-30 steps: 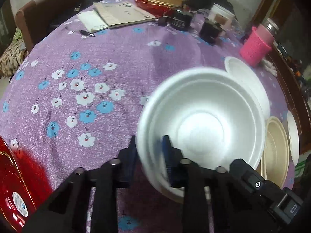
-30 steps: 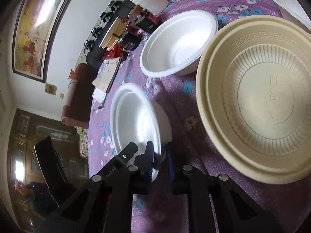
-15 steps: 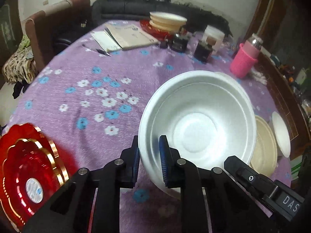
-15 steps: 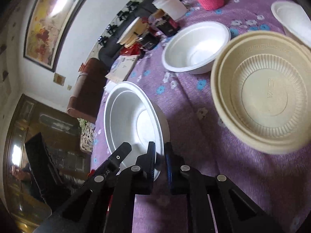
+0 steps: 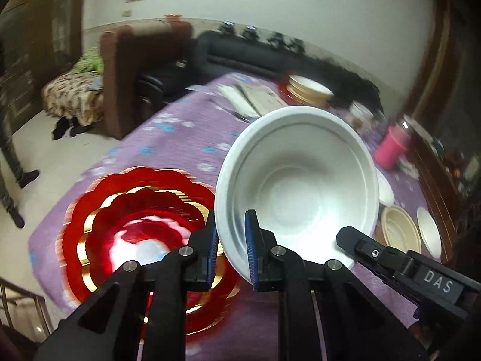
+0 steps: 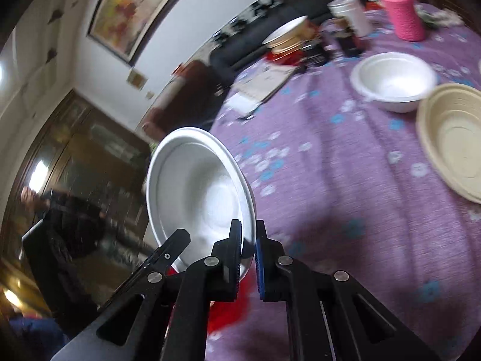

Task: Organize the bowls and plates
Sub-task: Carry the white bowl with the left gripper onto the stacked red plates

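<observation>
A white foam bowl (image 5: 297,186) hangs tilted in the air above the purple flowered tablecloth (image 5: 180,138). My left gripper (image 5: 231,225) is shut on its left rim. My right gripper (image 6: 248,231) is shut on the opposite rim of the same bowl (image 6: 198,186). In the left wrist view the right gripper's finger (image 5: 375,252) shows at the bowl's lower right. A stack of red and gold scalloped plates (image 5: 135,204) lies on the table just left of and below the bowl. Another white bowl (image 6: 393,81) and a cream ribbed bowl (image 6: 454,138) rest on the table to the right.
At the far end of the table stand a cream bowl stack (image 5: 309,90), papers (image 5: 252,96), a white cup (image 6: 348,12) and a pink sleeved cup (image 6: 405,15). A white plate (image 5: 428,234) lies near the right edge. A person (image 6: 60,210) stands beyond the table's left edge.
The white bowl has been lifted off the table and carried left, now beside the red plates. Both grippers rose with it and kept hold of its rim.
</observation>
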Available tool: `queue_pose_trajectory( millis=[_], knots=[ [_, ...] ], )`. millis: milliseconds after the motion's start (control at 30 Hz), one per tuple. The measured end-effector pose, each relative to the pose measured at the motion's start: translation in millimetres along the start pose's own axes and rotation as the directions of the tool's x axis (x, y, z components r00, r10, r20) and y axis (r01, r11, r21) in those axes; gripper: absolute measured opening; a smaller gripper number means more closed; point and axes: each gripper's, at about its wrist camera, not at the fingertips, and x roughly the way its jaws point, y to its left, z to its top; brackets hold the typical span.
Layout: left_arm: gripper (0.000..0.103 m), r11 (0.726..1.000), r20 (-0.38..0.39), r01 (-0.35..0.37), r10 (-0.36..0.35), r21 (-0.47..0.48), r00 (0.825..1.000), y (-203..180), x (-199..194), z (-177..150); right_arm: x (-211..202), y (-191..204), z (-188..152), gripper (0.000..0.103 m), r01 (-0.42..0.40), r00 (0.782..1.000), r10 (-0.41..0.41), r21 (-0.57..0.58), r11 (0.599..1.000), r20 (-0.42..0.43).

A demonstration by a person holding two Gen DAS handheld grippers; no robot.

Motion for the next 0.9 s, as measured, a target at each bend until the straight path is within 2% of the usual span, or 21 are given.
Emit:
queue_pose_trajectory(
  millis=[167, 333, 600, 900],
  knots=[
    [0.015, 0.994, 0.034, -0.076, 0.079, -0.082, 0.996, 36, -11, -6, 21, 38, -16, 0.008, -0.045, 0.997, 0.039, -0.079, 0.996, -0.066],
    [0.015, 0.983, 0.022, -0.133, 0.137, -0.128, 0.99, 61, -10, -13, 44, 62, -29, 0.008, -0.071, 0.988, 0.052, -0.127, 0.989, -0.148],
    [0.015, 0.971, -0.044, -0.18, 0.175, -0.159, 0.984, 80, 8, -22, 81, 63, -40, 0.008, -0.066, 0.965, 0.034, -0.115, 0.991, -0.259],
    [0.015, 0.963, -0.095, -0.2, 0.186, -0.18, 0.978, 88, 13, -30, 107, 56, -43, 0.013, -0.041, 0.943, 0.005, -0.101, 0.994, -0.332]
  ],
)
